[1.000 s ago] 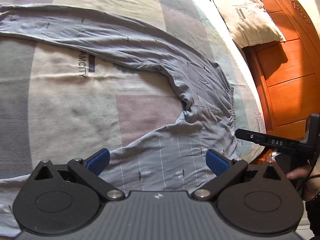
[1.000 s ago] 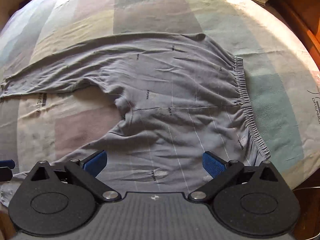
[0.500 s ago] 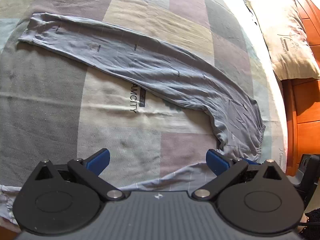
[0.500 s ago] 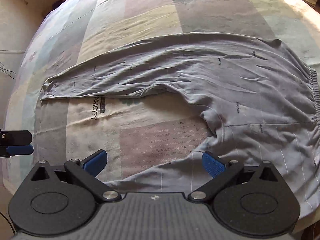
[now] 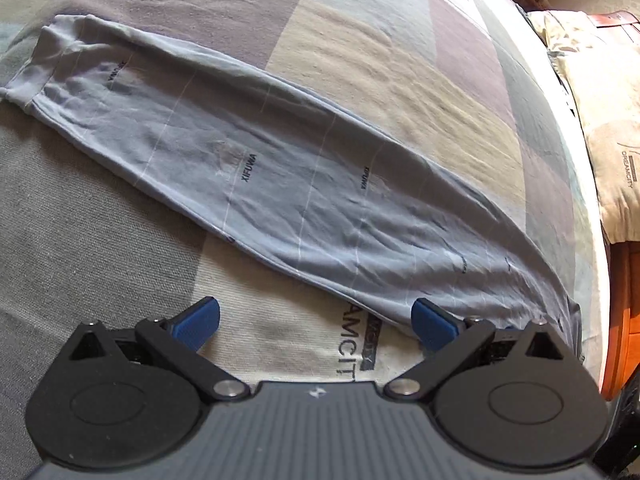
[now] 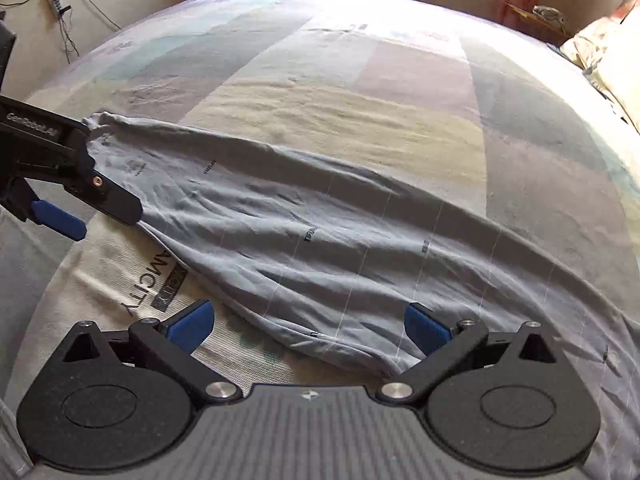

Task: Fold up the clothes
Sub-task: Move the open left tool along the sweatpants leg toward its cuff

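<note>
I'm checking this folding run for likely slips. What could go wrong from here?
1. Both the left gripper and the right gripper are open and hold nothing, so a shallow pinch may catch the bedsheet along with the grey trousers.
2. The trouser leg lies creased; folding now would likely trap the wrinkles.

Left gripper (image 5: 315, 324): jaws spread wide, nothing between them; blue fingertips (image 5: 198, 322) at lower left and lower right of its own view, black linkage and round housings along the bottom edge. Also seen from the side at the left edge of the right view (image 6: 60, 220), one blue tip pointing lower right. Right gripper (image 6: 308, 326): jaws likewise spread wide, empty; blue fingertips (image 6: 426, 328) low in frame, black body filling the bottom.
</note>
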